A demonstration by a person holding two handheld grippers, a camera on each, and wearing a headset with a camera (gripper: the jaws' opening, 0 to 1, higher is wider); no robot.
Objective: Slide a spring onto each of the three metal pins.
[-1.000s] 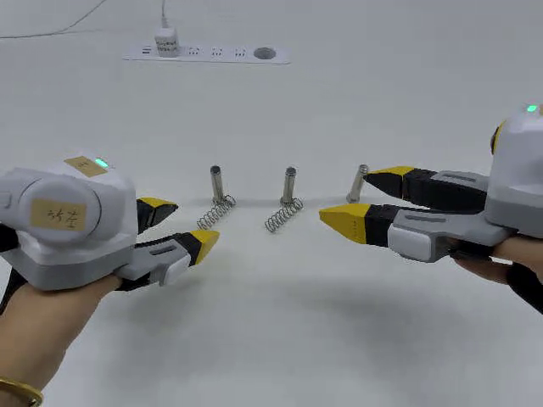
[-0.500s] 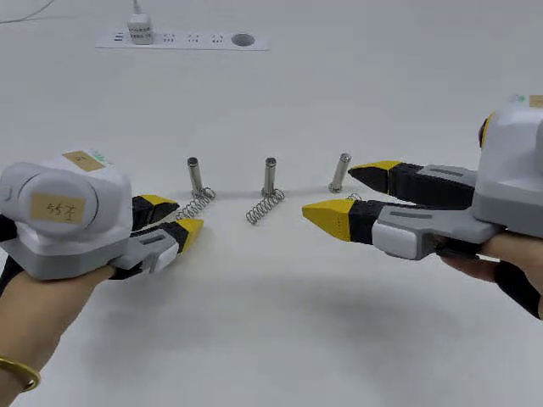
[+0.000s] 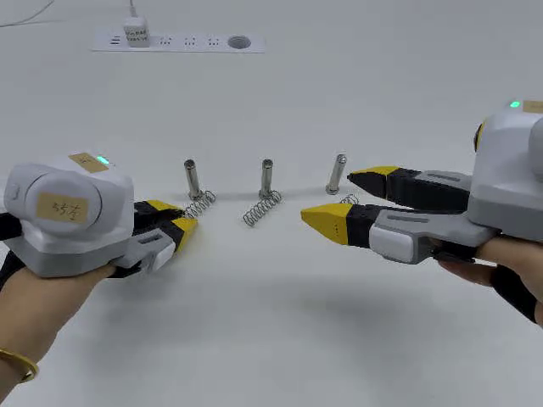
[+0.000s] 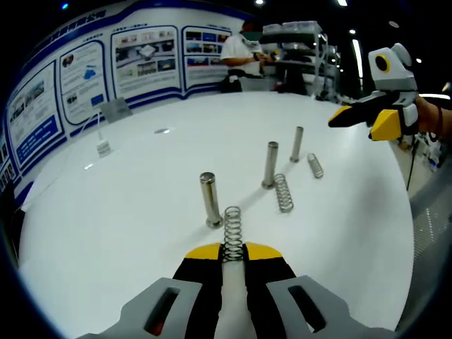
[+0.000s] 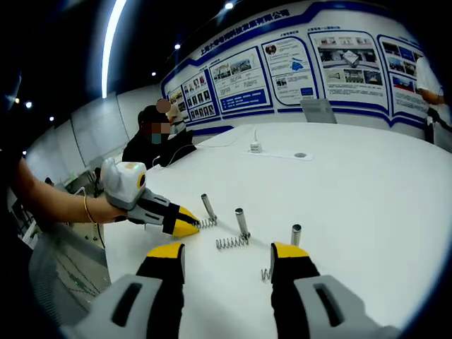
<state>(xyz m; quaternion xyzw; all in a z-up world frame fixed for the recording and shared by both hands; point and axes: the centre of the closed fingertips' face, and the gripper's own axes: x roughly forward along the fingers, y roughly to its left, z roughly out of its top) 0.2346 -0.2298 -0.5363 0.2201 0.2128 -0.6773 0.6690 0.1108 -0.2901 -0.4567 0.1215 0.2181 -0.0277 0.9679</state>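
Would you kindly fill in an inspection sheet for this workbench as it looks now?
Surface: white tabletop, clean.
Job's things: three upright metal pins, all bare; three steel coil springs lying at their bases.
Clutter: grey tilted stand at the far edge.
Grippers: left tool closed on the left coil spring; right tool open, near the right pin.
Cables: white power strip with a white plug and lead.
Surroundings: blue-and-white wall display boards; seated person.
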